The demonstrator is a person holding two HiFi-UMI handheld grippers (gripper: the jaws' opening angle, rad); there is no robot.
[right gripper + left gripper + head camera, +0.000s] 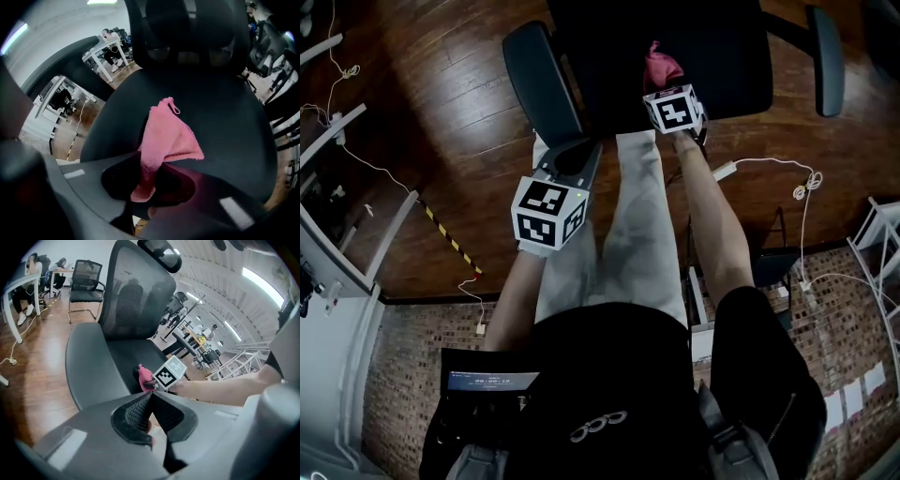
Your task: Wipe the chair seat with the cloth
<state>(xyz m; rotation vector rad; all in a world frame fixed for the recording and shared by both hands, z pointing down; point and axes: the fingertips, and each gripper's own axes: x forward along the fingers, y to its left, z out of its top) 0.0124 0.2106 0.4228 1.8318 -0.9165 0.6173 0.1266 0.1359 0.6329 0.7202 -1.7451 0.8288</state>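
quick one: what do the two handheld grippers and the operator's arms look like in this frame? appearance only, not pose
Left gripper and right gripper: grey plastic bodies with V-shaped jaw openings lined by black pads, textured on the left one. Each carries a white cube with black square markers: left cube, right cube. The person wears a black short-sleeved top; the forearms are bare.

Head view: overhead, steeply down.
Left gripper view: backrest [136,296] ahead of jaws.
Right gripper view: close over chair seat [225,117].
Shared: chair seat, cloth [166,136].
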